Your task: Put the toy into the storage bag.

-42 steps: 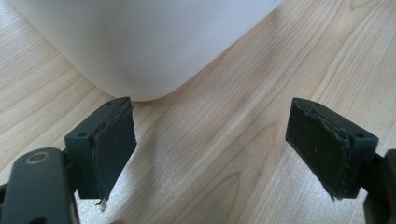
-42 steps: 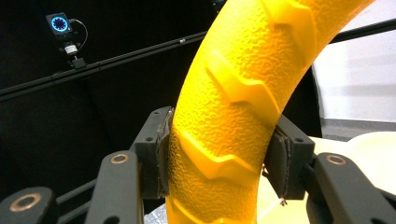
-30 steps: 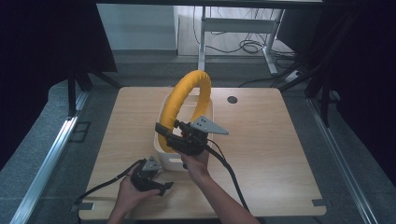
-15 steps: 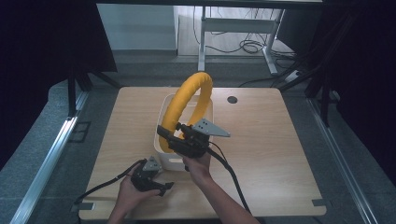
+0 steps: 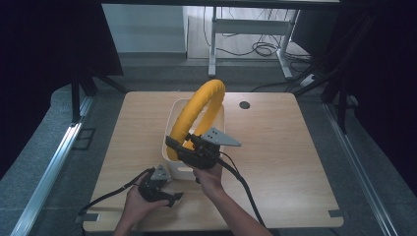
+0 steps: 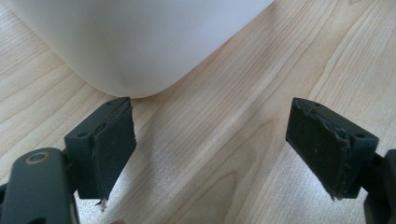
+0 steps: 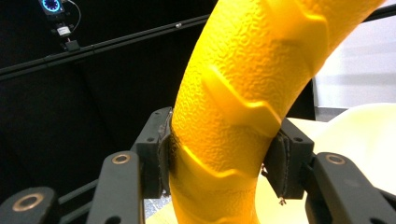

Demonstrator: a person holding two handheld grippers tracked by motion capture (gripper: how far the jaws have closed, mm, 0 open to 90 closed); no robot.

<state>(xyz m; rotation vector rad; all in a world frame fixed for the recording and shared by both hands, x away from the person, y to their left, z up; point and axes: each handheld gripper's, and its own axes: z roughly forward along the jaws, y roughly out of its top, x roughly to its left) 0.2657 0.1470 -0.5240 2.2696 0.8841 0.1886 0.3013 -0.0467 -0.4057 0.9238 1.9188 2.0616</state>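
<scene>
Lower left of high view: our left gripper (image 5: 173,197) rests on table (image 5: 295,162), jaws spread wide, empty, just beside white bin (image 5: 173,118). Centre: our right gripper (image 5: 173,145) pinches yellow curved tube (image 5: 199,110), which arches up over bin.

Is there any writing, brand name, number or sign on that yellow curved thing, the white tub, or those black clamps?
None can be read.
Yellow curved piece: raised ridges and a pebbled skin, no letters.
White tub: plain walls.
Right gripper, shut on the yellow piece: bare black pads.
Left gripper, open above the wooden table: bare black pads.
</scene>
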